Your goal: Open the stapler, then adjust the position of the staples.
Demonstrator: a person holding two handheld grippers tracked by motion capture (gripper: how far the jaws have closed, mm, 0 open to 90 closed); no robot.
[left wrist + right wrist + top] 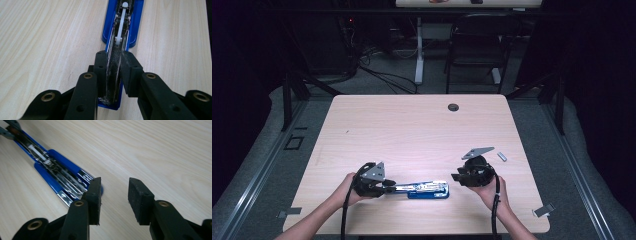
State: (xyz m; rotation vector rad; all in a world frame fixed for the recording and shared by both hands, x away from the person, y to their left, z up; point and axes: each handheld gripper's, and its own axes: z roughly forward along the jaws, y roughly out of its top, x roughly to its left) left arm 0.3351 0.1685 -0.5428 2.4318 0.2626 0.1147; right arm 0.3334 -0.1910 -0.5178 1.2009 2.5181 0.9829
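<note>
A blue, opened metal stapler [427,189] is lying near the front edge of the pale wooden tabletop [412,130], its chrome staple channel exposed. Its left end is being clenched by the left tool [115,72], the pads pressing both sides. The right tool [114,195] is being held released just beside the stapler's right end, nothing between its pads. Farther back, a small silver staple strip [501,156] is lying.
</note>
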